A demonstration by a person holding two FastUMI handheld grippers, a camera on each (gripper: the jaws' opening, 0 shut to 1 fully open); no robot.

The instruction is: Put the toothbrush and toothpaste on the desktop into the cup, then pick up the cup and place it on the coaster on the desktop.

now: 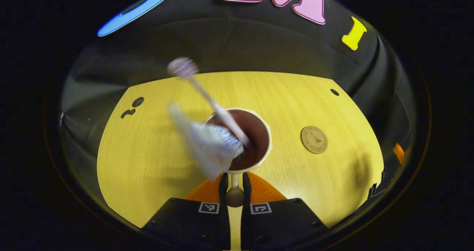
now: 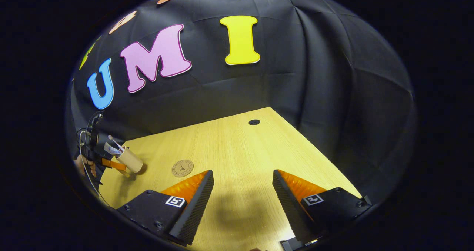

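Note:
A beige cup (image 1: 263, 122) with a dark inside sits just ahead of my left gripper (image 1: 234, 177), which is shut on the cup's thin handle (image 1: 235, 186). A pale toothbrush (image 1: 207, 97) and a white toothpaste tube (image 1: 207, 145) lean out of the cup to the left, both blurred. To the right of the cup, the round brown coaster (image 1: 314, 139) lies flat on the wooden desktop (image 1: 148, 158). In the right gripper view, the cup (image 2: 131, 159) is tilted at far left, left of the coaster (image 2: 182, 168). My right gripper (image 2: 242, 197) stands open over bare wood.
A small round hole (image 2: 254, 122) sits near the desktop's far edge, and the same hole (image 1: 334, 92) appears in the left gripper view. Dark cutouts (image 1: 133, 107) mark the far left corner. A hand (image 2: 83, 166) holds the left gripper. Black cloth walls the booth behind.

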